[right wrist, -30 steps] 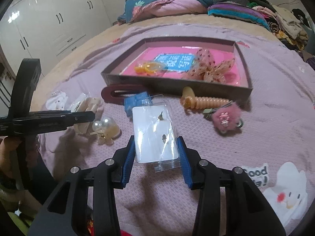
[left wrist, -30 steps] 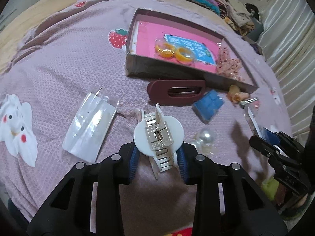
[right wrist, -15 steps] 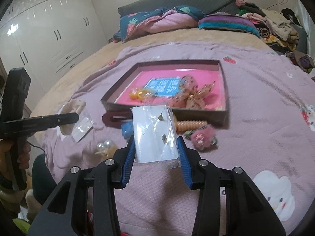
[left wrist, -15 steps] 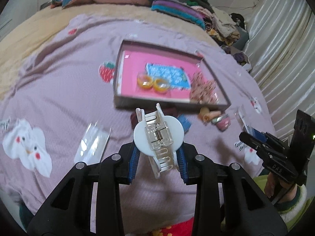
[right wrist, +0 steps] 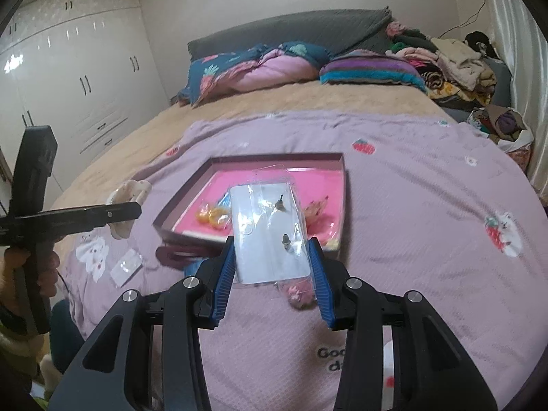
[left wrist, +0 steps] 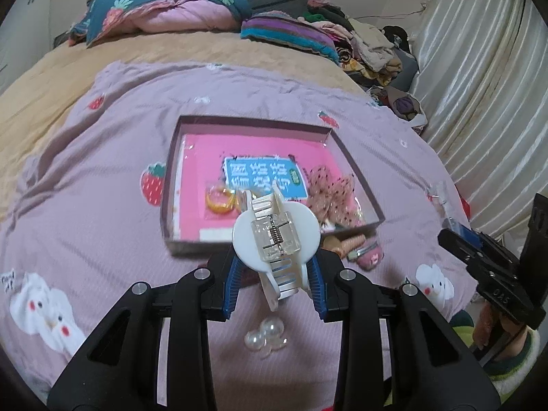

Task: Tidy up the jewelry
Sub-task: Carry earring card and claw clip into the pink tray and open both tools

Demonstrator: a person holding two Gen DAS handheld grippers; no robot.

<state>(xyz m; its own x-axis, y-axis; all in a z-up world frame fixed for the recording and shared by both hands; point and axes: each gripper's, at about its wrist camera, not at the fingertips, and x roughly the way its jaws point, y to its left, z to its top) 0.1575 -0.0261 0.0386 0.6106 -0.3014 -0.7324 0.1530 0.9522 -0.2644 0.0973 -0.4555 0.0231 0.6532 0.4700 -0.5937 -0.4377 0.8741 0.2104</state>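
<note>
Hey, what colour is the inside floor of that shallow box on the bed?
Bright pink inside the shallow dark-walled box, with a blue printed label; clearest in the left wrist view.

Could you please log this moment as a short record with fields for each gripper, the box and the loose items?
left gripper: shut on white round hair claw clip, held above the bed
right gripper: shut on clear plastic earring packet
dark shallow box with pink lining: holds yellow rings and dotted peach bow
loose on lilac blanket: clear pearl bead cluster, pink fluffy clip
</note>
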